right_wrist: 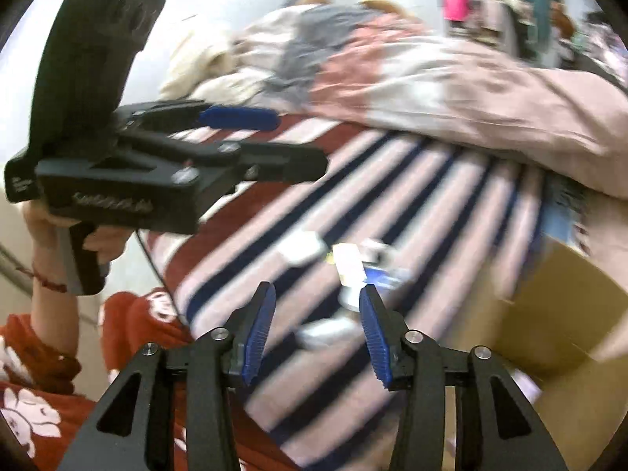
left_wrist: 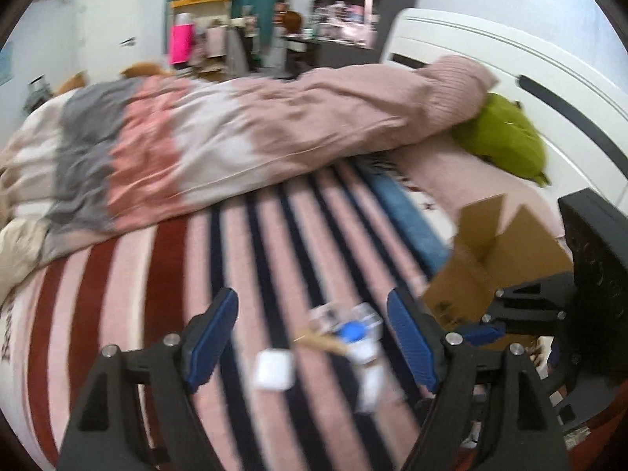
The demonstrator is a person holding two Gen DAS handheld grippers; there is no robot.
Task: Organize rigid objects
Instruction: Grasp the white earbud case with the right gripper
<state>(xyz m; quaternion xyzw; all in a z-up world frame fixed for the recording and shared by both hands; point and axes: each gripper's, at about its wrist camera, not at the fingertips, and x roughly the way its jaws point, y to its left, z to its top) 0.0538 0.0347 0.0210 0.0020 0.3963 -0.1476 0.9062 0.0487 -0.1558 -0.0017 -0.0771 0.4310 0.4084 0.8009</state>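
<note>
Both jaws wide, empty: left gripper, right gripper; clutter blurred.

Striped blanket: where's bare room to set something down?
Free: the striped blanket left of the small white items, up to the pink duvet. Crowded: around those items and toward the cardboard box on the right. Both tongs, left and right, are open.

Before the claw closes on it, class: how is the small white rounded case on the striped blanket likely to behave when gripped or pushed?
The white case looks hard and smooth, so it may slip between the pads. Its rounded corners and small size suggest it is light and could skid or tumble if nudged. The soft striped blanket beneath it would probably give way, letting it sink or tilt under pressure.
</note>
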